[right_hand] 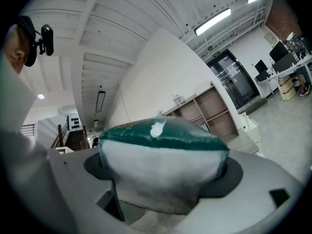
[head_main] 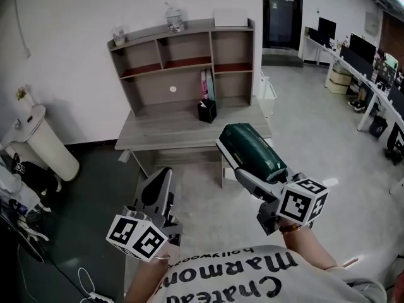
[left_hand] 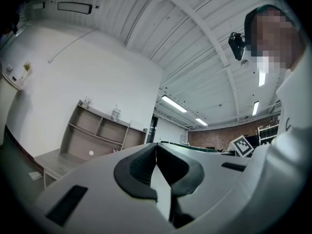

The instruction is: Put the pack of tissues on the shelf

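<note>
My right gripper (head_main: 243, 153) is shut on a dark green pack of tissues (head_main: 254, 152), held in the air in front of the desk; in the right gripper view the pack (right_hand: 163, 167) fills the space between the jaws. The wooden shelf unit (head_main: 189, 65) stands on the grey desk (head_main: 183, 130) against the white wall, some way ahead of the pack. My left gripper (head_main: 158, 185) hangs low at the left, jaws pressed together with nothing between them (left_hand: 156, 167).
On the shelf top sit a glass jar (head_main: 175, 19), a small cup (head_main: 118, 35) and a white box (head_main: 230, 17). Books (head_main: 207, 84) and a black holder (head_main: 207, 111) stand by the lower right compartment. A white cylinder bin (head_main: 44, 141) stands at left; office desks at right.
</note>
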`<state>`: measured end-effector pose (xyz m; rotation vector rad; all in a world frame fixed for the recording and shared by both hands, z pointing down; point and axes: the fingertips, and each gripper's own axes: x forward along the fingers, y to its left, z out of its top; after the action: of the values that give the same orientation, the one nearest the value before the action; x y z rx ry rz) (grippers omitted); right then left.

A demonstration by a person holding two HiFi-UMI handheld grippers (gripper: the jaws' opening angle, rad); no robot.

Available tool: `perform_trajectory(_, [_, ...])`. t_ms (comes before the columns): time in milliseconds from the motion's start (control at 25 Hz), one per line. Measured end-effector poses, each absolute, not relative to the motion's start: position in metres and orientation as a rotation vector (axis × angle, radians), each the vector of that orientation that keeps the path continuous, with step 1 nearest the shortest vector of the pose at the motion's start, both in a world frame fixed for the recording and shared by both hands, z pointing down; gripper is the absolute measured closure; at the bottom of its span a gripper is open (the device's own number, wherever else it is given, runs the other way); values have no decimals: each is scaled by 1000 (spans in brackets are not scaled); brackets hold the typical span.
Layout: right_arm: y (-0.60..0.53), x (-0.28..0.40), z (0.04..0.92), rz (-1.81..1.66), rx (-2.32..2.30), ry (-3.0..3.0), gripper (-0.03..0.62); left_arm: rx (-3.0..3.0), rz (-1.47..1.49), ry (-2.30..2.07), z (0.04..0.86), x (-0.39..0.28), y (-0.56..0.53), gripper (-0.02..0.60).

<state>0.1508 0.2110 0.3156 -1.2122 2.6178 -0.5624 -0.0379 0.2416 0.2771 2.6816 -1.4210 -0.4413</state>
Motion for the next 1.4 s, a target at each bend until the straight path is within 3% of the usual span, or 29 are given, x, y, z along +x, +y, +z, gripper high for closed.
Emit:
perform_trajectory(720, [139,113,357,-675,-1240,2720,109,2614,-373,-1342,326,-59,175,563])
perform_trajectory(1400, [-59,123,330,-645,-1118,2691,109,2615,-365,-1425,300,-49,1,565])
